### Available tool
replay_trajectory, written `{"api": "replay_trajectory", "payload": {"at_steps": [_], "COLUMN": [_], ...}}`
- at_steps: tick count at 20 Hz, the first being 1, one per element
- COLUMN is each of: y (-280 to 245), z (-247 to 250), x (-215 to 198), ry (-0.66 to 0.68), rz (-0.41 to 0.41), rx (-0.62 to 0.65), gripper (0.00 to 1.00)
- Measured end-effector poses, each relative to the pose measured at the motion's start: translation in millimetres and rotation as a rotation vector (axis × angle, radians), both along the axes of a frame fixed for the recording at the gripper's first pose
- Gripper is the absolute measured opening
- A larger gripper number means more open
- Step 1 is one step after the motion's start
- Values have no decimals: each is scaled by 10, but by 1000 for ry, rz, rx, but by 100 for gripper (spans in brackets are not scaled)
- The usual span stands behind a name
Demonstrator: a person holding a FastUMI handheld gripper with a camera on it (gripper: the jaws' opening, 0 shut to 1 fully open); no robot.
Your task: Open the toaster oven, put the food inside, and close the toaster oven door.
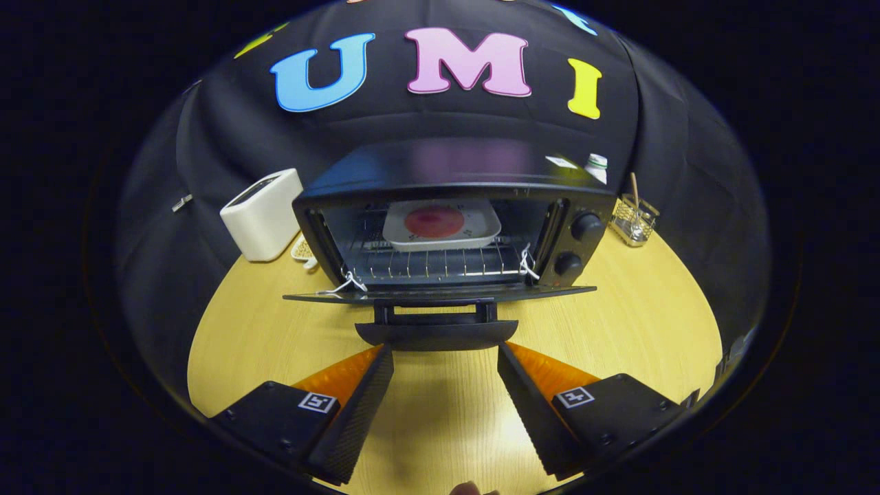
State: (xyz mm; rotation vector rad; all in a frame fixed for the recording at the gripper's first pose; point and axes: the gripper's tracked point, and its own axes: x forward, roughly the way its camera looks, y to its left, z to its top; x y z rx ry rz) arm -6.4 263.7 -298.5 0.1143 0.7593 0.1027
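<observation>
Gripper view: toaster oven point(454, 227) door point(440, 294) lies open; plate of food point(441, 225) on its rack, rear hidden. Jaws released, empty, gripper point(445, 375) just before the door handle point(436, 333), bare desk point(639, 309) around.

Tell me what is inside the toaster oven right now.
Inside the toaster oven, a white plate carrying a round red food item sits on the wire rack. The door hangs open. The gripper, fingers apart, holds nothing. The plate hides the rack beneath.
</observation>
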Motion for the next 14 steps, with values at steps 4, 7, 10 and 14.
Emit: {"api": "replay_trajectory", "payload": {"at_steps": [4, 7, 10, 14], "y": [21, -28, -131, -271], "z": [293, 488, 699, 1058], "x": [176, 413, 527, 538], "ry": [-56, -98, -165, -257], "rz": [12, 6, 19, 58], "rx": [13, 21, 0, -12], "gripper": [100, 99, 99, 99]}}
